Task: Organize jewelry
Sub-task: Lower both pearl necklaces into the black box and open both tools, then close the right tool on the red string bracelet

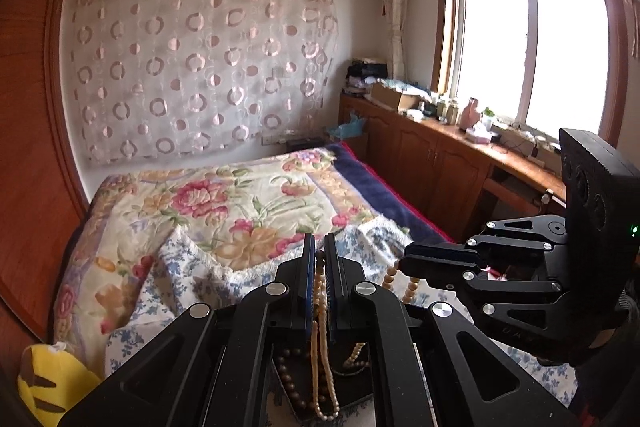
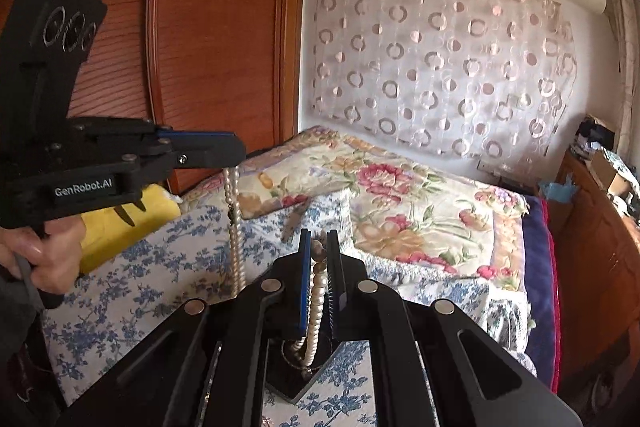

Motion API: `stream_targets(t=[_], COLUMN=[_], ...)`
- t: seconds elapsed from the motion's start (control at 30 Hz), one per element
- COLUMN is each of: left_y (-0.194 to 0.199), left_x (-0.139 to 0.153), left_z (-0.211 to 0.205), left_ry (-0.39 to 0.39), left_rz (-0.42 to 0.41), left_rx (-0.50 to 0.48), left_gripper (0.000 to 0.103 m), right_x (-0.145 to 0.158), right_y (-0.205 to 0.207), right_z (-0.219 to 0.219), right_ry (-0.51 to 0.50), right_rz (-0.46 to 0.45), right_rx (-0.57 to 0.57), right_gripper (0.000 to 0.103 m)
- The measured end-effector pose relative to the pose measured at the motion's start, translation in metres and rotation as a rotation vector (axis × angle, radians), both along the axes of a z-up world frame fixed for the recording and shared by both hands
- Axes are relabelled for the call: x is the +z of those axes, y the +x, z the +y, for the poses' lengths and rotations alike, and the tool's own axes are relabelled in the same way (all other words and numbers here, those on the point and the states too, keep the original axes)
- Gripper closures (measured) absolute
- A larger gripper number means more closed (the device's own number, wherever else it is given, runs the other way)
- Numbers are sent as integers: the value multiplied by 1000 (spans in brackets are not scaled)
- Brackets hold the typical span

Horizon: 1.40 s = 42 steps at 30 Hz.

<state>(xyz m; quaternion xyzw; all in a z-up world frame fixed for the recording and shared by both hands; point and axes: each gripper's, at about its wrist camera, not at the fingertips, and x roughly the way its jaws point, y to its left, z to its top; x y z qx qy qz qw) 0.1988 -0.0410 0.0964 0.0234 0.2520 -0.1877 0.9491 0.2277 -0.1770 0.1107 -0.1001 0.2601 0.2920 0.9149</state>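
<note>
Through the left wrist camera, our left gripper (image 1: 319, 259) pinches a pearl strand (image 1: 320, 347) dangling above the dark tray (image 1: 296, 387) (brown beads (image 1: 288, 375) lie there). Through the right, our right gripper (image 2: 319, 255) clamps a pearl necklace (image 2: 316, 303) over that tray (image 2: 288, 383); we judge nothing sorted yet.

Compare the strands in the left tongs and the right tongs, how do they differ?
The left tongs pinch thin pearl strands of small beads; the right tongs pinch a thicker pearl strand of bigger, rounder beads. Both hang down toward a dark tray on the bed.
</note>
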Motion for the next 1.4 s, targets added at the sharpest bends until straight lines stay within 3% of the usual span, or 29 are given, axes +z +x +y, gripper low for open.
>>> stream_targets(t=[0.23, 0.47, 0.53, 0.6, 0.67, 0.9, 1.2, 1.4], left_y=[16, 17, 9, 2, -8, -41, -86, -105], left_x=[-30, -40, -45, -50, -57, -84, -119, -137], left_z=[5, 1, 2, 3, 6, 17, 16, 11], left_ry=[3, 33, 41, 46, 48, 49, 56, 63], left_rz=[64, 84, 87, 91, 93, 120, 166, 187], left_rx=[24, 18, 16, 17, 23, 29, 10, 5], left_gripper=[99, 99, 96, 88, 83, 80, 71, 59], right_x=[-40, -62, -64, -65, -63, -71, -112, -139], right_y=[9, 4, -1, -7, -14, -45, -89, -109], right_z=[4, 2, 2, 2, -1, -13, -30, -43], right_ry=[-29, -8, 6, 8, 17, 6, -30, -38], right_rz=[71, 136, 143, 141, 133, 123, 200, 263], right_rx=[-9, -13, -3, -3, -10, -35, -65, -84], right_gripper=[94, 94, 92, 76, 76, 76, 76, 76])
